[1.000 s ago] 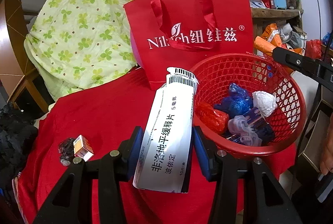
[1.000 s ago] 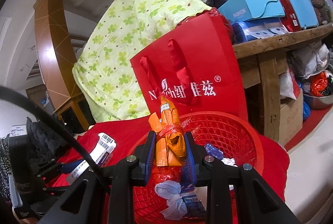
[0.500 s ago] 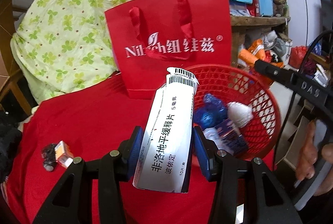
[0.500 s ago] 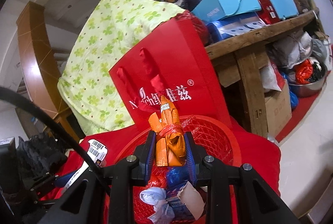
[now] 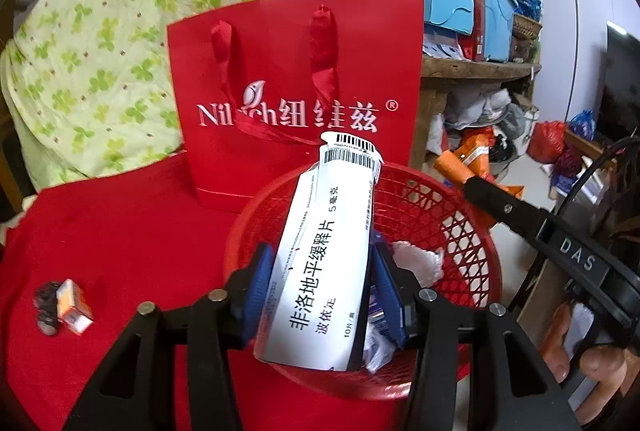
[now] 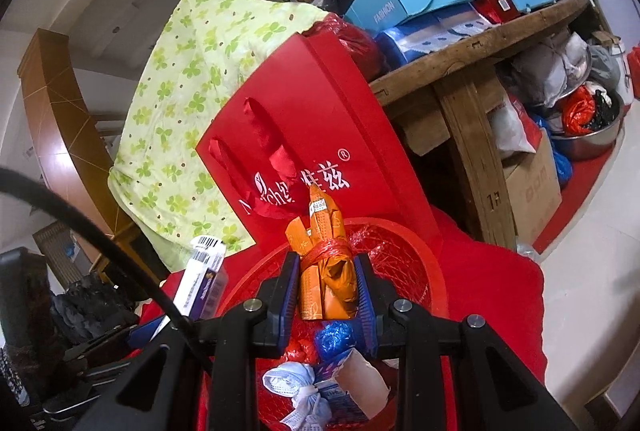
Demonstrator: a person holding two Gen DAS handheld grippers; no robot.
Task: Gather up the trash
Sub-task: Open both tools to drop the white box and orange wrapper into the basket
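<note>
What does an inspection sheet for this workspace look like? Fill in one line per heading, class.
Surface: red cloth.
Job's things: red basket holding trash; white medicine box; orange packet bundle.
Clutter: small orange box on the cloth; red gift bag behind the basket.
Grippers: left gripper opening around the medicine box over the basket; right gripper shut on the bundle.
Cables: black cable.
Surroundings: green patterned quilt, wooden shelf of boxes.

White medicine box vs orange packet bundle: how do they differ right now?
The white medicine box is a flat carton with black print and a barcode; the orange packet bundle is several sachets tied with red string. The box sits between the left gripper pads, which have just been opening; the right gripper is clamped on the bundle. Both are over the red basket.
</note>
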